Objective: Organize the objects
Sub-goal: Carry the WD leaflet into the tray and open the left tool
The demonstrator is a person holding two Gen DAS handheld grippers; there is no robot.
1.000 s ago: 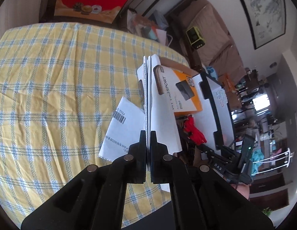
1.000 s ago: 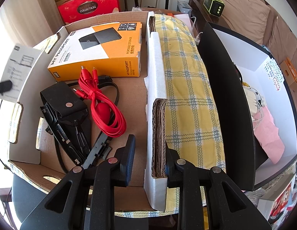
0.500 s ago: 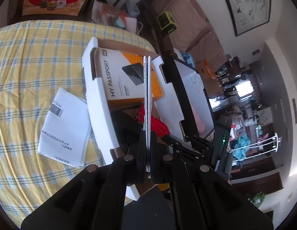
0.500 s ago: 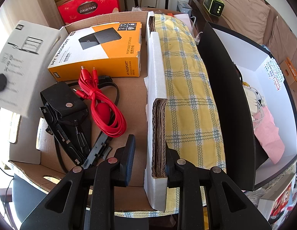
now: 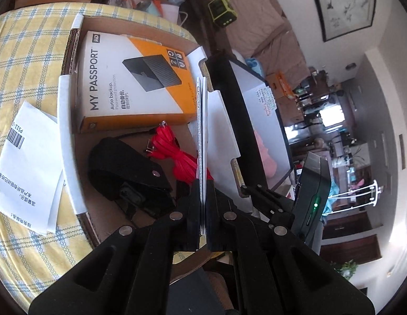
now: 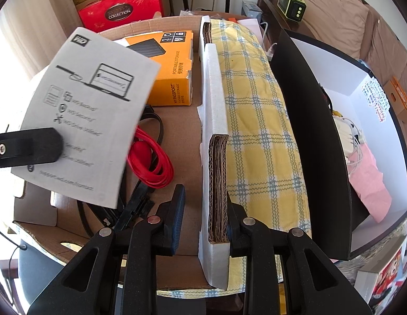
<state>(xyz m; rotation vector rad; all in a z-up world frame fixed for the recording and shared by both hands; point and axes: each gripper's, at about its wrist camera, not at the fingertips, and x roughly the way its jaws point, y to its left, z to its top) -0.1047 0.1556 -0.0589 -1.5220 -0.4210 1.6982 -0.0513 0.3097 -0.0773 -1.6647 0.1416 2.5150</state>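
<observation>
Thin WD booklet (image 6: 85,115) edge-on over open cardboard box (image 6: 214,84), beside orange box (image 5: 135,78).

The thin folded paper booklet (image 6: 82,115) is pale grey with black line drawings and print; the flat rectangular hard-drive carton (image 5: 132,81) is white and orange with grey lettering and a black drive pictured on it; the coiled flat cable (image 6: 151,162) is bright red; the fabric pouch with a metal snap (image 5: 127,165) is black; the open corrugated cardboard box (image 6: 214,120) is brown inside with white outer faces; the checked tablecloth (image 6: 256,120) is yellow with blue and white lines; the loose folded paper sheet (image 5: 27,162) is white with a black barcode
</observation>
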